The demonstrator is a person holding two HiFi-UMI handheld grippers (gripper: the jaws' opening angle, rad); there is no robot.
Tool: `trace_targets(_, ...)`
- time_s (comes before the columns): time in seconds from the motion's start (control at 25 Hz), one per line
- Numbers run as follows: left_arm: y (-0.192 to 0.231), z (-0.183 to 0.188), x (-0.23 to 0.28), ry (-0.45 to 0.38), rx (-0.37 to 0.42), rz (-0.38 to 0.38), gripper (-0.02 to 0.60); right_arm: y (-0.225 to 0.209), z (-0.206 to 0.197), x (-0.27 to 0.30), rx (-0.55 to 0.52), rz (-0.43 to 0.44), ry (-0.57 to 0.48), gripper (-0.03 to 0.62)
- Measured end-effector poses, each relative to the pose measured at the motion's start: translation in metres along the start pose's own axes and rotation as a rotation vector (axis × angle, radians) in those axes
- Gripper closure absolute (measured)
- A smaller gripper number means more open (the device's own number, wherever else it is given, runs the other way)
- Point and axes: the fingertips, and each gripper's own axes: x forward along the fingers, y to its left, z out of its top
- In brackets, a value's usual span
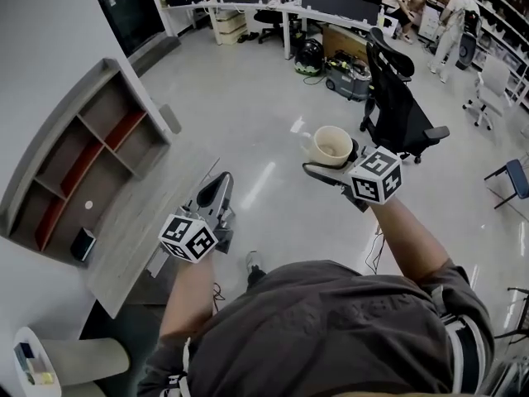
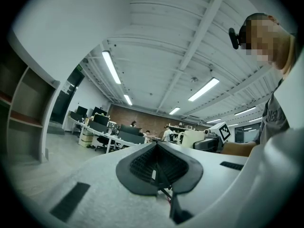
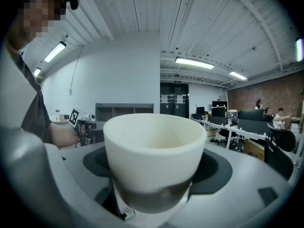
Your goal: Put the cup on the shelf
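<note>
Item: cup [image 3: 154, 151], cream, upright with its mouth open to the ceiling.
Cup, place: between the fingers of the right gripper [image 1: 335, 160], its lower wall sunk in the gap and its rim standing above them.
Right fingers [image 3: 216, 167]: spread wide and pinching the cup from both sides, the dark pads against its lower wall.
Cup, height: carried in the air over the floor [image 1: 248, 98], touching nothing but the fingers.
Right gripper, marker cube [image 1: 376, 176]: on the near side of the fingers, towards the person's forearm.
Left gripper [image 1: 216, 185]: held lower and to the left of the right fingers, well apart from the cup.
Left fingers [image 2: 142, 163]: pressed together, the ribbed pads meeting along one seam.
Shelf [image 1: 83, 151]: grey frame with open compartments, some with red boards; it lies to the left of the left fingers and well apart from the cup.
Tabletop [image 1: 136, 222]: pale grey, carrying the shelf; its near edge runs just left of the left fingers.
Dark box [image 1: 83, 244]: small, on the tabletop at the near end of the shelf, left of the left fingers.
Office chair [image 1: 397, 106]: black, on the floor beyond the right fingers.
</note>
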Motion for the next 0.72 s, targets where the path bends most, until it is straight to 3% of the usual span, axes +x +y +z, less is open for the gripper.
trace_targets(0.44,0.204,0.058,0.061,0.010,0.011,-0.086,0.580,-0.054,0.060,0.193,0.022,-0.041,-0.020,0.152)
trace_targets(0.72,0.301,0.082,0.094,0.016,0.023,-0.116,0.580,-0.091,0.092,0.287,0.022,-0.051,-0.030,0.152)
